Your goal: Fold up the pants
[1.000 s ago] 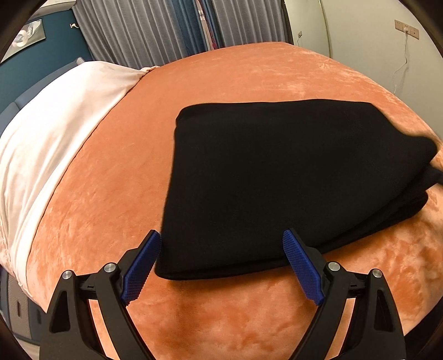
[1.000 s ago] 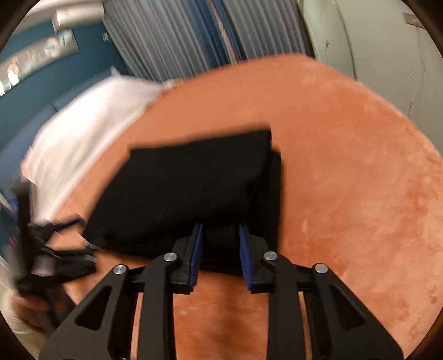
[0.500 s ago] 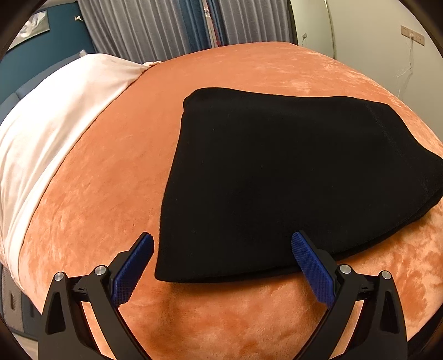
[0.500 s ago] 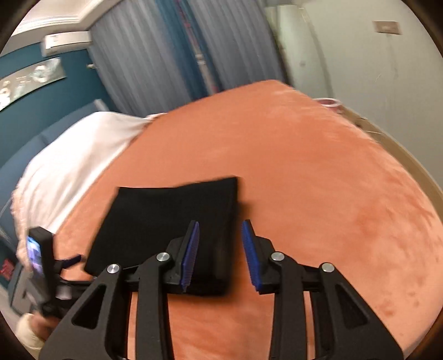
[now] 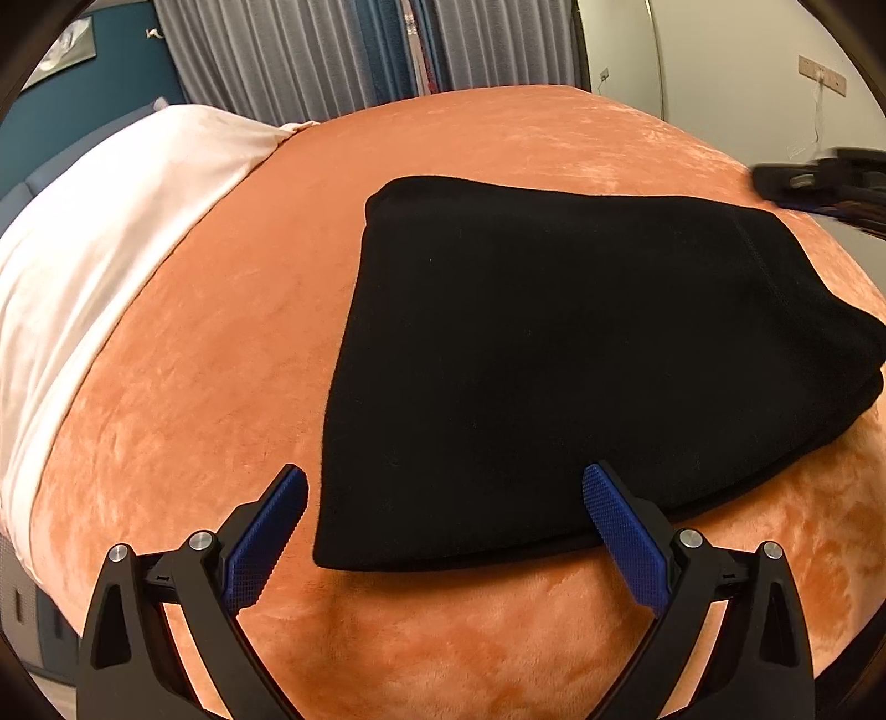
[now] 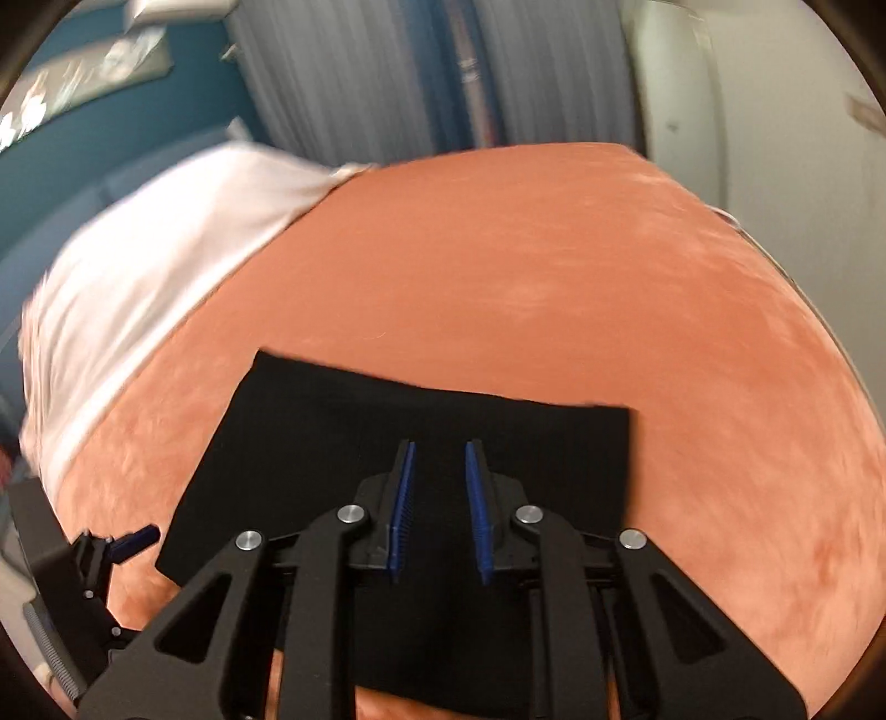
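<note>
No text, label, brand, number or sign can be read in either view. The framed picture (image 5: 72, 47) on the blue wall is too small and too blurred to show any letters, and the plate (image 5: 821, 73) on the pale wall carries no writing that I can make out. The black pants (image 5: 581, 354) show no tag or print.
</note>
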A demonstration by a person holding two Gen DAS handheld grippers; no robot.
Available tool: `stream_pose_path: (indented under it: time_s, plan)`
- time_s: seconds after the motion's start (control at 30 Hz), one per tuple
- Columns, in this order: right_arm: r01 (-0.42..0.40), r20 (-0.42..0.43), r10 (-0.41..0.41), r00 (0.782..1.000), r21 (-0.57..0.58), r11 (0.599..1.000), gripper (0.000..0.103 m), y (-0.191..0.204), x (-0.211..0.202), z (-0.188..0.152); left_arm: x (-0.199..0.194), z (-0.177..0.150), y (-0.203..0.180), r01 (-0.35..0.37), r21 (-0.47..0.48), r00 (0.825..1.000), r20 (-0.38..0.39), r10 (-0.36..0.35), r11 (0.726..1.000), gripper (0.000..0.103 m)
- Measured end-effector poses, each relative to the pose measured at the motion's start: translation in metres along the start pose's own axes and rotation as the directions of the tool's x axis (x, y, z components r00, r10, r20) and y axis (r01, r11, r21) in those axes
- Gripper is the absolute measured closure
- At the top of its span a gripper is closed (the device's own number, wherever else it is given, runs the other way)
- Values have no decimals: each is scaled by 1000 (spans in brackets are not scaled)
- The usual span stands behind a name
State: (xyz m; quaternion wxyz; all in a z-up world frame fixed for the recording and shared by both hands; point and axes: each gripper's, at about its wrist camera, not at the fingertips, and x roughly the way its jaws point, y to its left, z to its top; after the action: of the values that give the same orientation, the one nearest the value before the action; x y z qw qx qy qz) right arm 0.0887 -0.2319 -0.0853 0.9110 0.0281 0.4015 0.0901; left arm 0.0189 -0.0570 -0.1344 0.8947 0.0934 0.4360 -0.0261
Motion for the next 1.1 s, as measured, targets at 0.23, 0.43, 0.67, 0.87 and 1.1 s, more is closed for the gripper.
stream_pose_path:
  time_s: [0.23, 0.43, 0.67, 0.87, 1.1]
  plan:
    - [-62, -51, 62, 997, 1, 998, 85, 41, 34, 20, -21, -5, 19, -3, -4, 999, 40, 3, 1000, 5]
    - [-176, -164, 152, 975, -142, 974, 84, 134, 92, 36, -36, -9, 50, 19, -68, 998, 60, -15, 998, 5]
    - [-147, -136, 125, 983, -169, 974, 83, 174, 115, 29, -40, -6, 79, -28, -92, 998, 58, 33, 995, 5]
    - [-47, 57, 52, 997, -78, 996, 83, 100, 9, -6, -35, -7, 78, -26, -101, 999, 45, 31, 995, 5]
    - [111, 12, -112, 994, 55, 992, 86, 7, -26, -77, -34, -8, 53, -52, -67, 998, 34, 54, 996, 5]
